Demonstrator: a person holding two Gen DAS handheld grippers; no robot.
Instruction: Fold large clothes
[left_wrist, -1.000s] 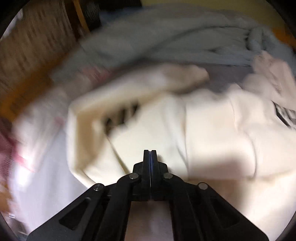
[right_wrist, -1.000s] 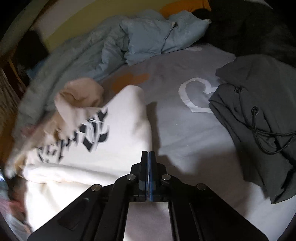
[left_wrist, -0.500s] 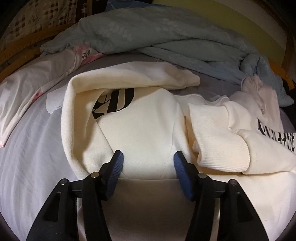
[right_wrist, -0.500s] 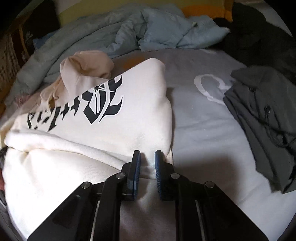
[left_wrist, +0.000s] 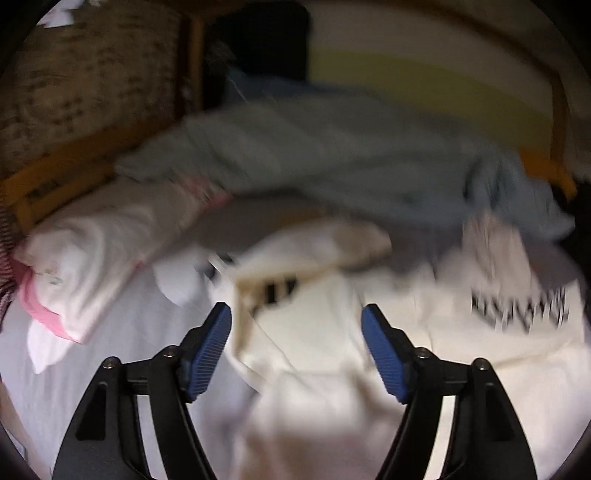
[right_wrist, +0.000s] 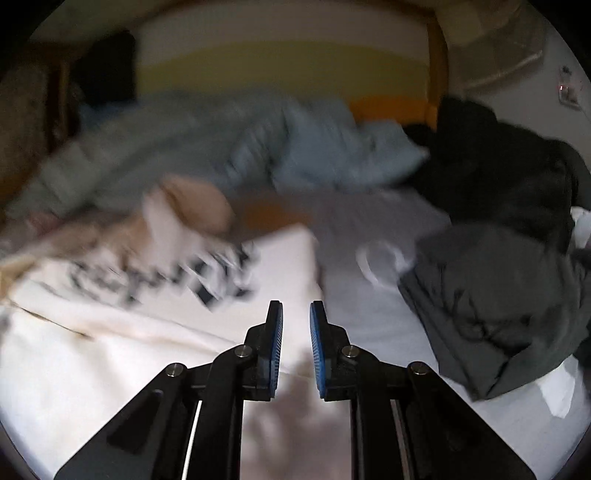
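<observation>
A cream hoodie with black lettering (left_wrist: 317, 332) lies partly folded on the bed, and shows in the right wrist view (right_wrist: 110, 332) too. My left gripper (left_wrist: 296, 325) is wide open and empty, raised above the hoodie's near edge. My right gripper (right_wrist: 296, 325) is open a little, empty, above the hoodie's right edge. Both views are blurred by motion.
A light blue blanket (left_wrist: 351, 158) is bunched at the far side. A white and pink pillow (left_wrist: 96, 251) lies at left. A dark grey hoodie (right_wrist: 491, 302) and black clothes (right_wrist: 498, 166) lie on the right. A wooden bed frame (left_wrist: 55, 177) bounds the bed.
Both grippers let go of the cream hoodie, opened and pulled back and up from it. The left opened wide, the right a little.
</observation>
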